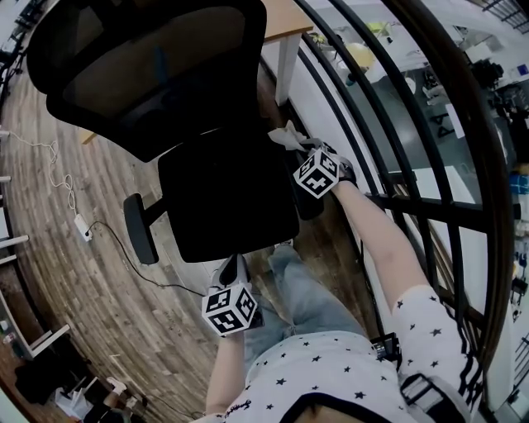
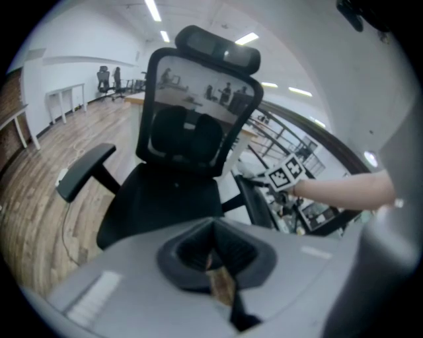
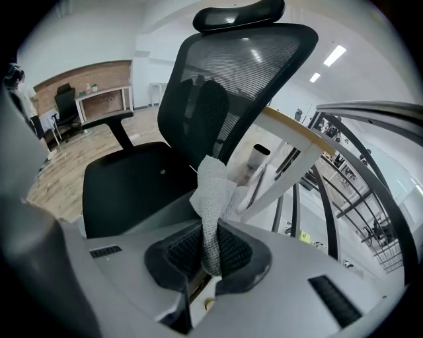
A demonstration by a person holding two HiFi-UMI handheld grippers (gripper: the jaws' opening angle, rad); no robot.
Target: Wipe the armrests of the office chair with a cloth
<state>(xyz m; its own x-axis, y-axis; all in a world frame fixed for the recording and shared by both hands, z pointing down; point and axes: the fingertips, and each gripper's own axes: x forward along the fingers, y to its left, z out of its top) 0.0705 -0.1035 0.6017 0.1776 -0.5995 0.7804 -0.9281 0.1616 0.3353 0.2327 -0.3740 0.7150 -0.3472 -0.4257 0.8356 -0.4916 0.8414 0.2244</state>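
Note:
A black office chair (image 1: 227, 194) stands in front of me, its mesh backrest (image 3: 231, 86) away from me. My right gripper (image 1: 307, 157) is over the chair's right armrest (image 1: 308, 201) and is shut on a white cloth (image 1: 288, 136) that sticks out past its jaws. In the right gripper view the cloth (image 3: 213, 198) rises from between the gripper's (image 3: 210, 254) pads. My left gripper (image 1: 233, 266) hangs at the seat's front edge, shut with nothing in it, apart from the left armrest (image 1: 140, 227). From the left gripper (image 2: 215, 254) both armrests show.
A wooden desk (image 1: 285, 25) stands just behind the chair's right side. A black metal railing (image 1: 388, 165) runs close along the right. On the wooden floor at the left lie a power strip (image 1: 83, 227) and its cables. My legs (image 1: 302, 289) are by the seat front.

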